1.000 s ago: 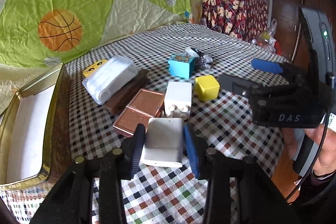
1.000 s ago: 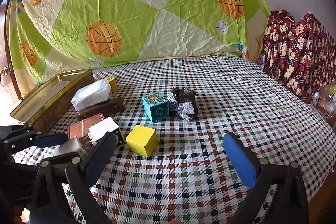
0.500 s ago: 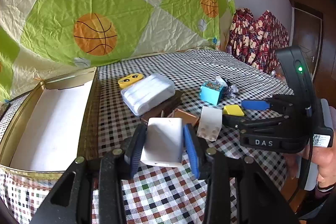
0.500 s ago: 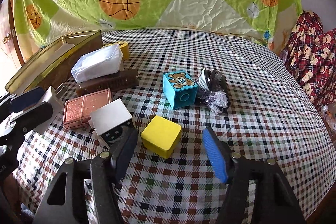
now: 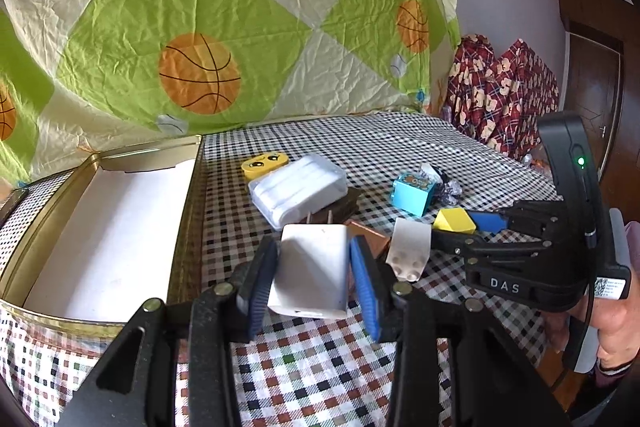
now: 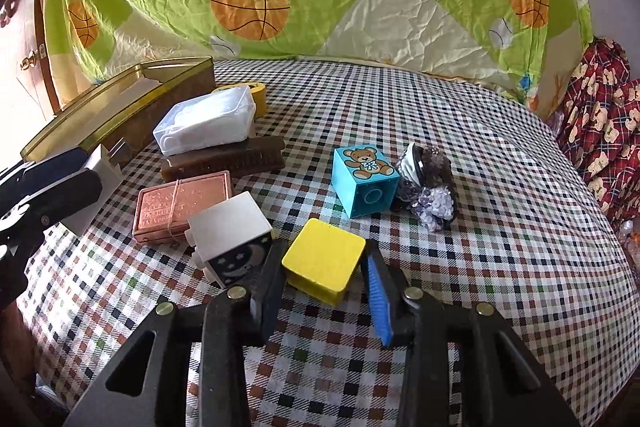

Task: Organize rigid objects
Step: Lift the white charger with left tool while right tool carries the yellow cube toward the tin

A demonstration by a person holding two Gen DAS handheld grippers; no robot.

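My left gripper (image 5: 314,273) is shut on a white plug charger (image 5: 310,269) and holds it above the checked table, just right of the open gold tin (image 5: 100,227). It also shows at the left edge of the right wrist view (image 6: 86,183). My right gripper (image 6: 324,285) is open, its jaws on either side of the yellow cube (image 6: 324,261), which rests on the table; the left jaw is close against it, the right one a little apart. A white block with a star face (image 6: 230,233) lies just left of the cube.
A copper tin (image 6: 182,205), a brown brush (image 6: 224,161) with a clear white box (image 6: 206,123) on it, a yellow face block (image 5: 265,163), a blue bear cube (image 6: 364,179) and a dark sequin scrunchie (image 6: 426,191) lie on the table. A basketball sheet hangs behind.
My left gripper lifted the charger and carried it left toward the tin. My right gripper moved forward and down and narrowed around the yellow cube.
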